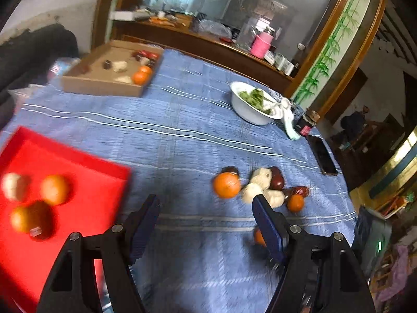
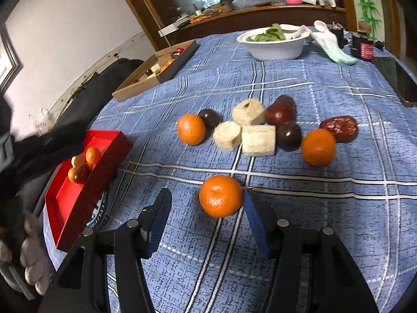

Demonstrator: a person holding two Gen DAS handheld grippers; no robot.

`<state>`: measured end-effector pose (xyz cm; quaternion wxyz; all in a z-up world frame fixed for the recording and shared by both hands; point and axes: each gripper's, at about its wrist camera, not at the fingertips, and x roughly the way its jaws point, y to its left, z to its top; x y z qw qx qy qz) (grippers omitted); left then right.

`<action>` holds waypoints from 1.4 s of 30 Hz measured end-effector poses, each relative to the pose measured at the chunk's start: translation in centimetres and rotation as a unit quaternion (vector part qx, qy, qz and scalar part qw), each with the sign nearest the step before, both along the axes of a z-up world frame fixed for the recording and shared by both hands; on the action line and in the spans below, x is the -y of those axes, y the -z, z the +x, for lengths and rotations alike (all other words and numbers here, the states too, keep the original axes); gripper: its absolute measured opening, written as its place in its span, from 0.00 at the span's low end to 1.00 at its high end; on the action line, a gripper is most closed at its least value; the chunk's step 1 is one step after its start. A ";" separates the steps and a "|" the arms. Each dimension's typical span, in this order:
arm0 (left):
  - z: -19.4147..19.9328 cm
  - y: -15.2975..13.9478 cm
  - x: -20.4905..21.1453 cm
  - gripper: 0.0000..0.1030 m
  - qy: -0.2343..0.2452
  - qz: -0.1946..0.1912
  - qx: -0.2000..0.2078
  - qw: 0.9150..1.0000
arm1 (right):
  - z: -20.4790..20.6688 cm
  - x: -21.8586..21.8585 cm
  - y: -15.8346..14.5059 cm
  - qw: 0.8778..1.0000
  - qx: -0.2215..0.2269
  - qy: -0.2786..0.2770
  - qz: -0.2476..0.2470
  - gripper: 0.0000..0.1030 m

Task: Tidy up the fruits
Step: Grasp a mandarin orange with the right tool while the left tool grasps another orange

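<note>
The worktop (image 2: pixel 299 208), covered in a blue plaid cloth, held everything. A cardboard box (image 2: pixel 146 83) with a few fruits in it sat at the far left edge, and a red tray (image 2: pixel 78 208) lay along the near left edge, its outer side overhanging the rim. In the tray were two oranges, a pale piece and a dark fruit, blurred in the left wrist view. A white bowl (image 2: pixel 276 49) of greens stood toward the far edge, with a pale cloth (image 2: pixel 331 44) draped just beside it and a dark phone (image 2: pixel 396 78) lying along the right edge.

A loose cluster of fruit (image 2: pixel 260 127) occupied the middle of the worktop: two oranges, three pale fibrous chunks, dark round fruits and a wrinkled red date. Bare cloth stretched between this cluster and the red tray, and between the cluster and the bowl.

Nearer the front edge, one orange (image 2: pixel 221 196) lay apart from the cluster. The right gripper (image 2: pixel 206 206) stood spread wide around it, the right finger (image 2: pixel 255 221) touching or nearly touching the orange's side and the left finger well clear. The left gripper (image 1: pixel 206 221) was also spread wide and held nothing, hovering above bare cloth between the tray and the cluster.
</note>
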<state>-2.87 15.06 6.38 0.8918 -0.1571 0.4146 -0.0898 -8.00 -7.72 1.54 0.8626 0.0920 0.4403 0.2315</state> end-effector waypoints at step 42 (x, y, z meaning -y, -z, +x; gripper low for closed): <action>3.7 3.9 4.1 0.36 0.052 0.022 0.040 0.998 | 0.6 0.4 0.1 0.999 0.027 0.007 -0.020 0.32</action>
